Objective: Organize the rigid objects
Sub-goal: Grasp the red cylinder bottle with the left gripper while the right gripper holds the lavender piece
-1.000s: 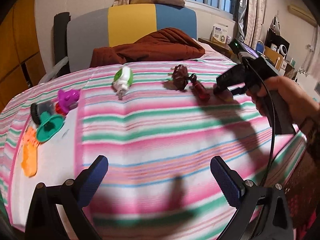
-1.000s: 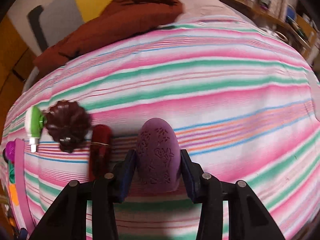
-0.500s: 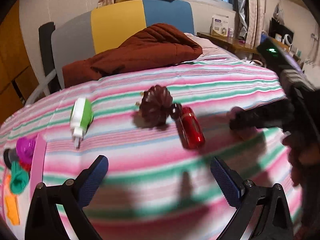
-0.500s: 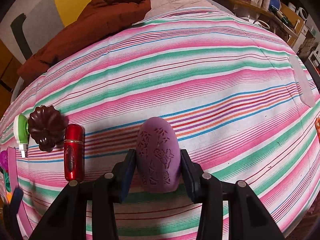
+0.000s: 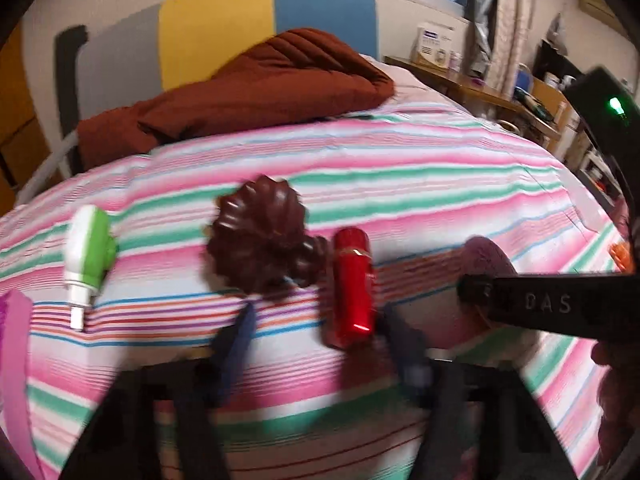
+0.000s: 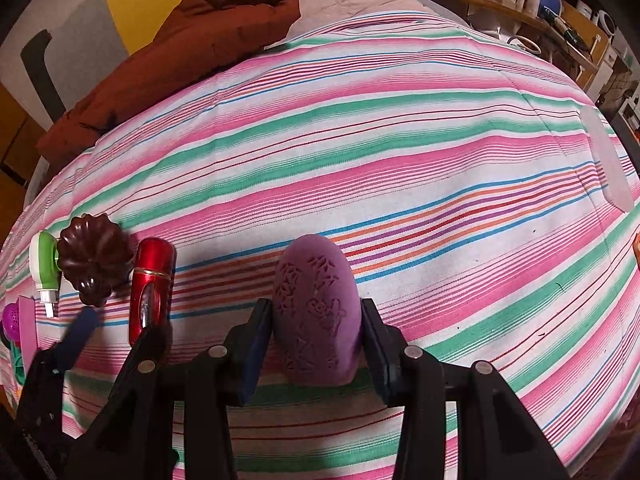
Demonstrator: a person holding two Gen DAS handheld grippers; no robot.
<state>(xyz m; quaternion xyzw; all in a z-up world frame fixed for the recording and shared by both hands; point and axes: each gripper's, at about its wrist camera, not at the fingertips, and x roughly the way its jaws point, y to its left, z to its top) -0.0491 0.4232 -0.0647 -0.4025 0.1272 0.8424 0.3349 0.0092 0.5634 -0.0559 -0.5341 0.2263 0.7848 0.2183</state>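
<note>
On the striped cloth (image 5: pixel 400 184) a red cylinder (image 5: pixel 352 284) lies lengthwise beside a brown flower-shaped mould (image 5: pixel 260 236). My left gripper (image 5: pixel 320 332) is low over the cylinder's near end, blurred, and its jaws are closing. The cylinder lies between them close to the right finger, with a gap to the left finger (image 5: pixel 236 336). My right gripper (image 6: pixel 316 332) is shut on a purple embossed egg-shaped piece (image 6: pixel 316 308), its base on the cloth. The left gripper (image 6: pixel 116 332) also shows in the right wrist view beside the red cylinder (image 6: pixel 150 284).
A green and white spray bottle (image 5: pixel 86 256) lies left of the mould. A pink tray edge (image 5: pixel 16 360) with small toys sits at far left. A brown quilted jacket (image 5: pixel 240 92) lies at the back. Something orange (image 5: pixel 622 252) is at the right edge, with shelves beyond.
My left gripper has swept right and forward to the red cylinder, and its jaws have narrowed from wide open. The right gripper has kept still with the purple piece in it.
</note>
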